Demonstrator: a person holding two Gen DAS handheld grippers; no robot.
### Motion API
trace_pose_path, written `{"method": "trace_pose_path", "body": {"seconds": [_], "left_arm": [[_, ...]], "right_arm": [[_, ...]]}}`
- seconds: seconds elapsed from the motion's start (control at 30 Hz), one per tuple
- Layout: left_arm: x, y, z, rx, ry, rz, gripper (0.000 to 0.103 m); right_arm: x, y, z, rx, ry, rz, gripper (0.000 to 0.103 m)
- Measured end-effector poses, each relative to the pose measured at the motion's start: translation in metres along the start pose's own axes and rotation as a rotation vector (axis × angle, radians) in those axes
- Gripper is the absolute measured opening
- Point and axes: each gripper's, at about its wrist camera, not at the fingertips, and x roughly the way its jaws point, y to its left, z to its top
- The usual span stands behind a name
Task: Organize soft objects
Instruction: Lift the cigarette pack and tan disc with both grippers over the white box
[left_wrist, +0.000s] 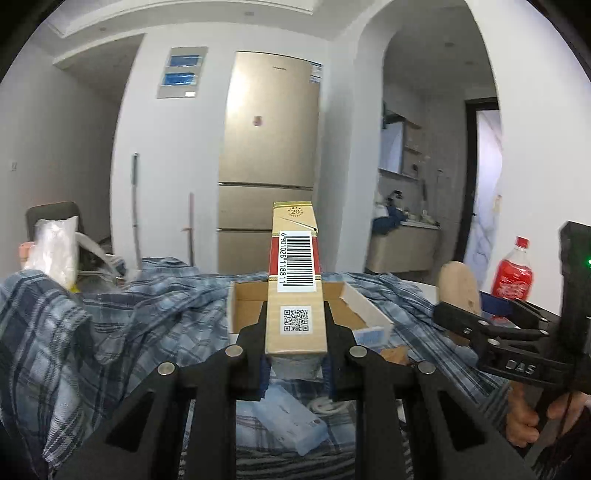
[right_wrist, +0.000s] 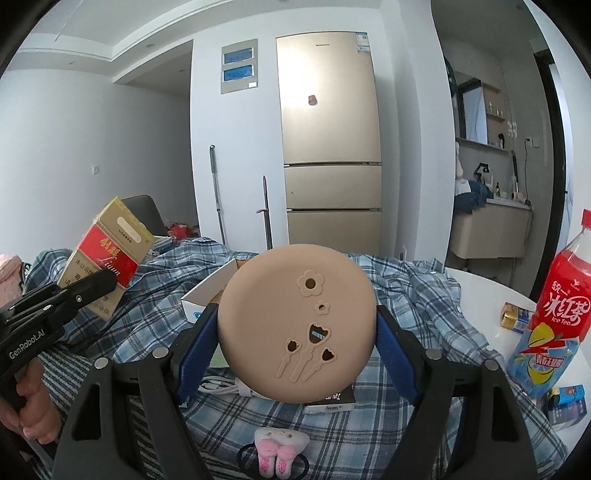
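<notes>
Although both grippers already carry something, the sorting looks only at its middle, because nothing visible has yet been put into the open cardboard box (left_wrist: 295, 306).

On the far left of the left wrist view, a clear plastic bag (left_wrist: 55, 247) stands behind the rumpled plaid shirt (left_wrist: 110, 321), which covers most of the table. The left gripper (left_wrist: 295, 347) has its jaws closed narrowly on the lower end of a tall cigarette carton (left_wrist: 295, 266), and the carton points forward over the near wall of the box. Below the gripper lie a pale blue tissue pack (left_wrist: 288, 424) and a white cable (left_wrist: 325, 406).

The right gripper (right_wrist: 297, 328) holds its jaws wide, pressed on both sides of a round beige silicone pad (right_wrist: 295, 325) with flower cut-outs; the pad hangs in the air, just before the box. Under it on the shirt lies a small pink plush hair tie (right_wrist: 277, 446), probably one soft thing left to collect.

As for room, the two grippers are near each other, so they could touch if both go to the box together. On the right, the ice tea bottle (right_wrist: 554, 314) stands upright on the bare white table (right_wrist: 480, 291), beside a small gold can (right_wrist: 517, 317) and a small blue carton (right_wrist: 565, 402); a wide swing to that side could knock the bottle over. Straight ahead and above, the way seems free.
</notes>
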Motion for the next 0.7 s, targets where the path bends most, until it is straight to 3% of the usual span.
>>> {"method": "trace_pose_path", "body": {"seconds": [0.3,0.4,0.53,0.7], "left_arm": [[-0.003,-0.004,-0.001,0.015,-0.007,-0.012,0.023],[-0.009,-0.007,0.01,0.004,-0.007,-0.025,0.023],[-0.027,-0.02,0.031,0.054,-0.085,-0.029,0.023],[-0.036,-0.031,0.067,0.057,-0.145,-0.045,0.023]], "right_arm": [[-0.001,-0.001,0.0,-0.001,-0.008,-0.001,0.08],[-0.005,0.011,0.0,-0.055,-0.026,-0.051,0.08],[-0.021,0.026,0.01,-0.106,-0.072,-0.074,0.08],[-0.042,0.03,0.046,-0.114,-0.143,-0.098,0.08]]}}
